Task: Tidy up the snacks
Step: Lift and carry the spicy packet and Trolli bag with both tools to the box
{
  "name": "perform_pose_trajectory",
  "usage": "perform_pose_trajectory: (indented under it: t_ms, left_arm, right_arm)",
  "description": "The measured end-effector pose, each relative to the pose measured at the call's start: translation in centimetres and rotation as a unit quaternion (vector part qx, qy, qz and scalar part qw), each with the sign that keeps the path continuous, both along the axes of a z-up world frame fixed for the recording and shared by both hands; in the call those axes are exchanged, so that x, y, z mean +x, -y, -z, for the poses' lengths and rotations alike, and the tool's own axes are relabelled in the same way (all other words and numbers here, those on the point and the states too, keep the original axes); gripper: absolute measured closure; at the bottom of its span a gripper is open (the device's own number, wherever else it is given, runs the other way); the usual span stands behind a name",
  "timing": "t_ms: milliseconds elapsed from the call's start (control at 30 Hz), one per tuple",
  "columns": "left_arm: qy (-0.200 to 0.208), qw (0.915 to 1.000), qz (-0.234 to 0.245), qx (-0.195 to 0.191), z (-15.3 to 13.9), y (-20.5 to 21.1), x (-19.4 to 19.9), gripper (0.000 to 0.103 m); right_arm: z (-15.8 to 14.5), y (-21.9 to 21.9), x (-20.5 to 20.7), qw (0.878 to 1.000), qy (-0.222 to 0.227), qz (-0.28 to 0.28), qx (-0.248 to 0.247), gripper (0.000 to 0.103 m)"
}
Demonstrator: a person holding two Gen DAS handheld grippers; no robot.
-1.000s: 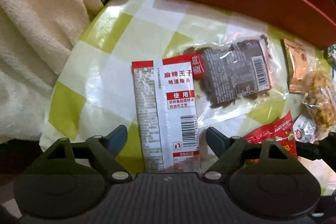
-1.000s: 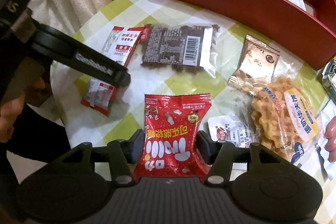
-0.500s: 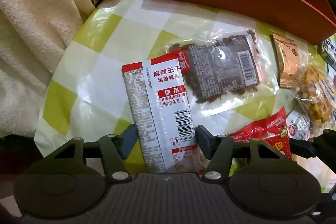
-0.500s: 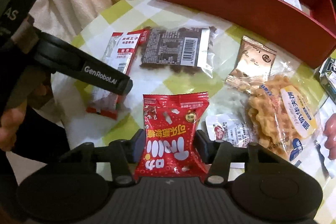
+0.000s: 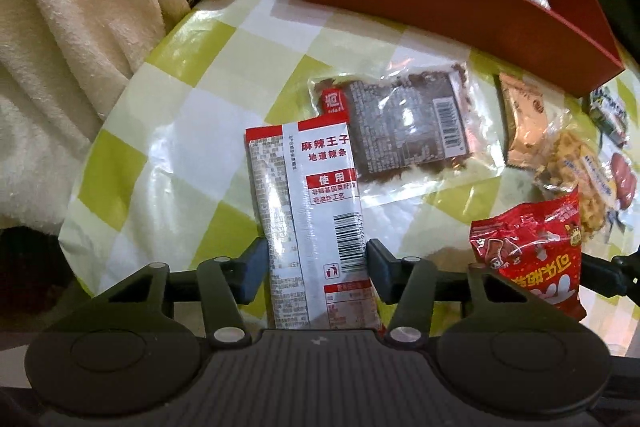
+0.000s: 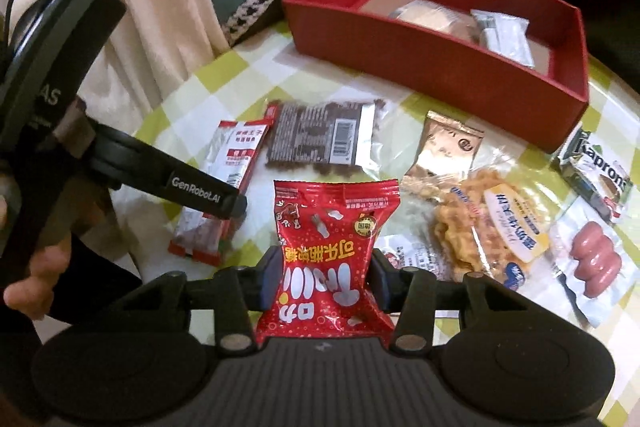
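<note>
My left gripper (image 5: 316, 263) is shut on a white and red spicy-strip packet (image 5: 308, 211) and holds it near the table's left edge; the gripper also shows in the right wrist view (image 6: 228, 205). My right gripper (image 6: 322, 277) is shut on a red candy bag (image 6: 328, 259) and holds it above the table; the bag also shows in the left wrist view (image 5: 536, 251). A red box (image 6: 436, 67) stands at the back with a few wrapped snacks (image 6: 500, 35) inside.
On the green-checked tablecloth (image 5: 192, 131) lie a brown snack pack (image 6: 320, 139), a gold packet (image 6: 444, 151), a fried-twist pack (image 6: 492, 227), a sausage pack (image 6: 592, 263) and a Kapron pack (image 6: 596, 175). A cream towel (image 5: 60, 39) lies left.
My left gripper has closed on the white and red packet and lifted it. My right gripper has risen with the red bag, pulling back from the table.
</note>
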State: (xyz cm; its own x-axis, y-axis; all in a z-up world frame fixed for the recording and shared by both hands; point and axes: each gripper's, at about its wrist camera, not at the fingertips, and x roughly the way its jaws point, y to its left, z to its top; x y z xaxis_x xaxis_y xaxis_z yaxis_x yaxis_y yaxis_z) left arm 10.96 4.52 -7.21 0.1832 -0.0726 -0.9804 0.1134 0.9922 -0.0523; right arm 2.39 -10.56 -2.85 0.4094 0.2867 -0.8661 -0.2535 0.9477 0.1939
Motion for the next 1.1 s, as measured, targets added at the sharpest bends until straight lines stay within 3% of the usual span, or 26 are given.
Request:
perform_pose_trajectory:
  t_ms: [133,333,567,800,1100]
  left_arm:
    - [0.009,0.9999,0.002,-0.007,-1.9,-0.6,-0.7,0.043]
    - [0.002,0.9999,0.010,0.006,-1.4,0.2,-0.7,0.042]
    - [0.002,0.9994,-0.016,0.032,-0.2,0.5,0.7,0.028]
    - [-0.002,0.9996,-0.015,0.025,-1.3,0.9,-0.1,0.046]
    - [0.036,0.9993,-0.013,-0.003,-5.0,1.2,-1.7,0.046]
  right_arm:
    - [-0.3,0.5,-0.2,1.000,0.005,0.011,0.002,0.049]
    - [-0.3,0.9,-0.5,1.000,0.002,0.017,0.003,0.049]
    - [0.2,1.0,-0.2,1.000,-0.007,0.019,0.008,0.049]
    - [-0.1,1.3,-0.2,1.000,-0.001,0.024,0.010,0.049]
    - [-1.0,1.9,0.1,0.999,0.013,0.035,0.017,0.049]
